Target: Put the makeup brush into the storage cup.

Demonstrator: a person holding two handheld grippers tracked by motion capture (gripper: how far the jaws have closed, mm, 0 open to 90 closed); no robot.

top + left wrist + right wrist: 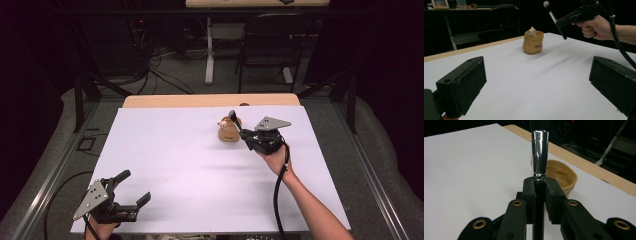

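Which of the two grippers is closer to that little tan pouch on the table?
The right. The right gripper, holding a brush, hovers just beside the tan pouch. The left gripper sits far off at the table's near corner.

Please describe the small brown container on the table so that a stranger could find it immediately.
On the white table, look toward the far edge, just left of the right tongs. There stands a small tan pouch-shaped pot with a pale figurine peeking over its rim; nothing else stands on the table.
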